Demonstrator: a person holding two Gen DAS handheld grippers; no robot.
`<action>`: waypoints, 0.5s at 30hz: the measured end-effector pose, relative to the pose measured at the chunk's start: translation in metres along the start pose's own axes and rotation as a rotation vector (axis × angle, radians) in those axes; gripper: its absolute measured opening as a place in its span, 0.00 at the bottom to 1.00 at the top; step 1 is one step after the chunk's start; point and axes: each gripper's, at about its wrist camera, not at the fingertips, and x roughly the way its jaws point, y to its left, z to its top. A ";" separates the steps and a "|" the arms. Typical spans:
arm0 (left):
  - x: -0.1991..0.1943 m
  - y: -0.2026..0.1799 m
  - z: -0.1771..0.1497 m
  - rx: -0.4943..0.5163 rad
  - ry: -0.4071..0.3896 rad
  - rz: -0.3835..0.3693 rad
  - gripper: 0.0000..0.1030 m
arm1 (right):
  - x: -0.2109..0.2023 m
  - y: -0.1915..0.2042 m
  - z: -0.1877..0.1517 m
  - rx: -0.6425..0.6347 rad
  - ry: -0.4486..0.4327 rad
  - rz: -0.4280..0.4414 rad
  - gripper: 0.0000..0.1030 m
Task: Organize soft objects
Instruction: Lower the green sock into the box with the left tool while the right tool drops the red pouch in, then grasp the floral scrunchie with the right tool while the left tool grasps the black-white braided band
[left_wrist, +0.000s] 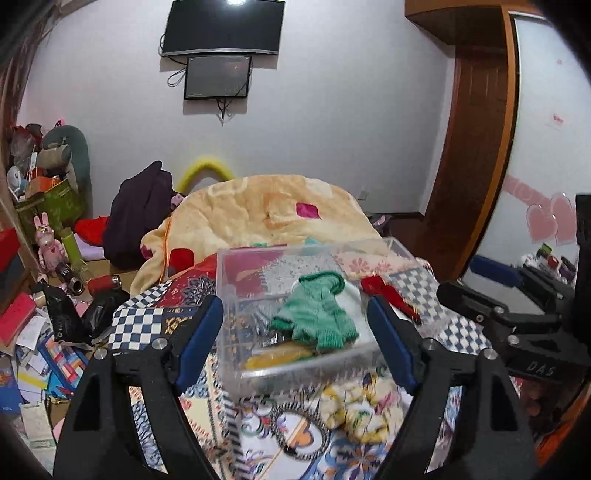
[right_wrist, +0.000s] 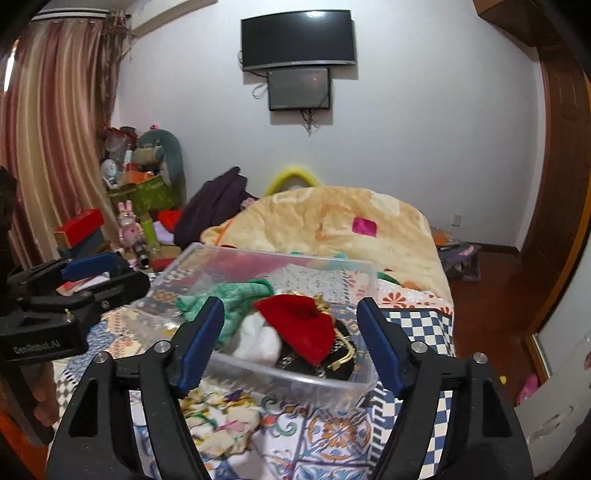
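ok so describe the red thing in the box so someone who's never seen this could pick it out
On the patterned quilt at the near end of the bed sits a clear plastic box. Inside, at its right side, the red pouch lies over a black purse, beside a white sock. It is the only red fabric in the box; the green knit lies left.
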 end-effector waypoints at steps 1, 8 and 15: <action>-0.002 0.000 -0.003 0.008 0.009 0.000 0.80 | -0.001 0.002 -0.002 -0.002 0.000 0.007 0.77; -0.005 0.005 -0.033 0.030 0.082 0.020 0.89 | 0.012 0.015 -0.030 -0.018 0.078 0.061 0.80; 0.013 0.020 -0.078 -0.013 0.216 0.038 0.88 | 0.040 0.028 -0.062 -0.020 0.220 0.127 0.80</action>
